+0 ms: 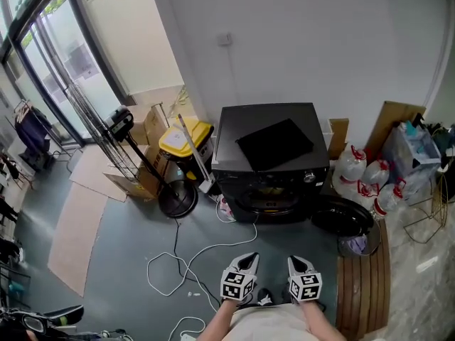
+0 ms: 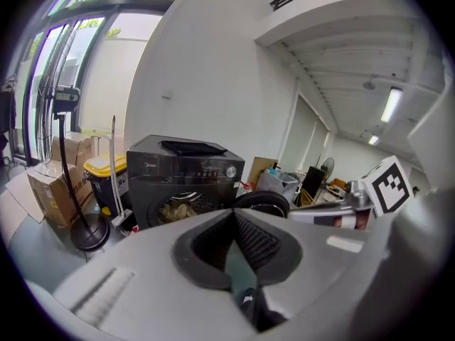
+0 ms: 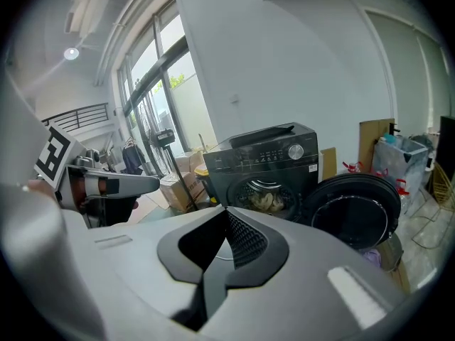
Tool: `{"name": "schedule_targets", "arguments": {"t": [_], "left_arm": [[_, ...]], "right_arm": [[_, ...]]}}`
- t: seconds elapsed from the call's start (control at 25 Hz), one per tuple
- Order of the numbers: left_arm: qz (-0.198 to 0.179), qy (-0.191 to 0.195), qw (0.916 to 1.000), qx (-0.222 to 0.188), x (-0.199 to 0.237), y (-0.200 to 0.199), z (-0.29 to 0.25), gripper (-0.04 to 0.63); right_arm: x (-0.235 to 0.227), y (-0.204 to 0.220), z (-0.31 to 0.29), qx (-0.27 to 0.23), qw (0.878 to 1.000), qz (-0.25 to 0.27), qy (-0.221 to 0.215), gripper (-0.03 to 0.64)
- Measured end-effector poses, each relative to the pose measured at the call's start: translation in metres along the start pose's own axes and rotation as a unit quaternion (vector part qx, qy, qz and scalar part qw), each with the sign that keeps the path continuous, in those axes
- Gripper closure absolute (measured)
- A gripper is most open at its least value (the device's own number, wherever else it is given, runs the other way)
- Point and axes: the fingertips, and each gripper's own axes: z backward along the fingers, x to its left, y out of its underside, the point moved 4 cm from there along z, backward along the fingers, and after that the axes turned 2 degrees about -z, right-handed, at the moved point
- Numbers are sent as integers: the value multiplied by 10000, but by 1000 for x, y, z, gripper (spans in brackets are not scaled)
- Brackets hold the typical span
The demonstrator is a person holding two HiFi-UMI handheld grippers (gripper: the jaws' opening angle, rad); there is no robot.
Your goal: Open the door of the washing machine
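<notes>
Left gripper (image 1: 247, 260) and right gripper (image 1: 299, 261), closed, well short of open door (image 1: 343, 217)

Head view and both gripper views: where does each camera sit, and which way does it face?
Head view: on the person's head, looking steeply down at the washing machine and its open door; the arms, left hand-held gripper and right hand-held gripper show.
Left gripper view: on the left hand-held gripper, facing the washing machine over its shut jaws; the right one shows at right.
Right gripper view: on the right hand-held gripper, facing the washing machine over shut jaws; the left one shows at left.
Shared: all three show the open door.
</notes>
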Motion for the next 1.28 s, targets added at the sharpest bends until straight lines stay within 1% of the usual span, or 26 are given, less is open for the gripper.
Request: {"name": "schedule_targets", "arguments": {"t": [0.4, 0.8, 1.28], "left_arm": [[63, -12, 10000, 4, -3, -2, -4, 537], [54, -29, 10000, 52, -4, 0, -7, 537], [141, -122, 9998, 39, 2, 8, 4, 537]], "right_arm": [[-3, -4, -3, 80, 9999, 89, -65, 615], [-11, -4, -2, 68, 10000, 34, -59, 615], [-7, 1, 0, 36, 9999, 1, -119, 615]]}}
